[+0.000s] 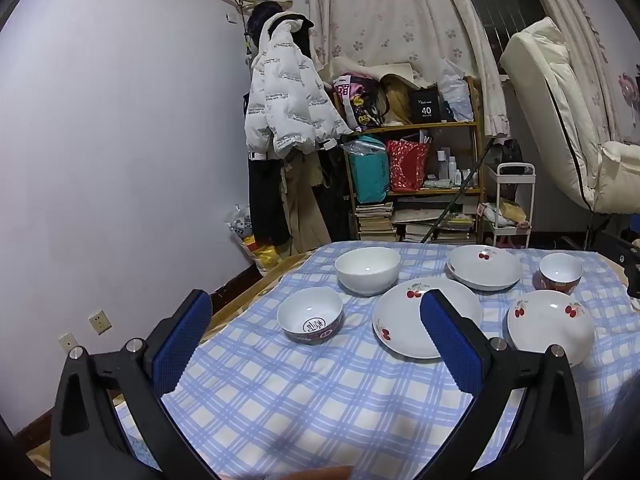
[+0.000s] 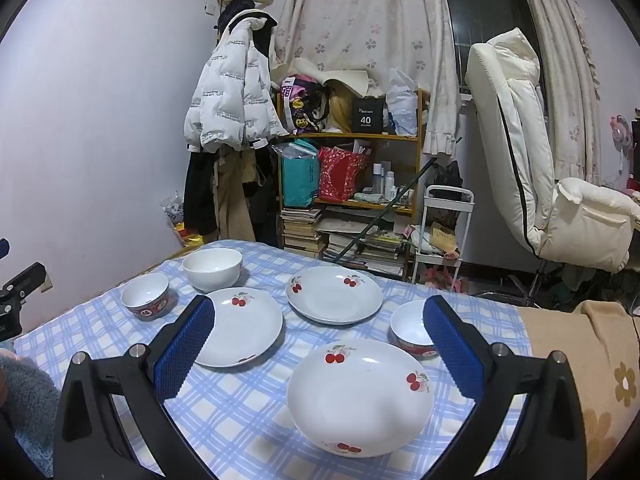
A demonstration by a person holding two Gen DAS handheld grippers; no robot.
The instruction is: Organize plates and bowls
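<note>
Three white cherry-print plates lie on the blue checked tablecloth (image 2: 240, 412): a near one (image 2: 360, 394), a left one (image 2: 240, 326) and a far one (image 2: 334, 294). A plain white bowl (image 2: 213, 269) stands at the back left, a red-patterned bowl (image 2: 145, 295) at the left and another (image 2: 412, 330) at the right. In the left wrist view the plates (image 1: 408, 322) (image 1: 550, 330) (image 1: 484, 268), the white bowl (image 1: 368, 270) and the patterned bowls (image 1: 310, 314) (image 1: 560, 272) show too. My left gripper (image 1: 316, 304) and right gripper (image 2: 318, 308) are open and empty above the table's near side.
Behind the table stand a cluttered wooden shelf (image 2: 348, 176) with books and bags, a hanging white jacket (image 2: 228, 104), a small white cart (image 2: 444, 236) and a cream recliner (image 2: 532, 168). A brown flowered blanket (image 2: 580, 360) lies at the table's right edge.
</note>
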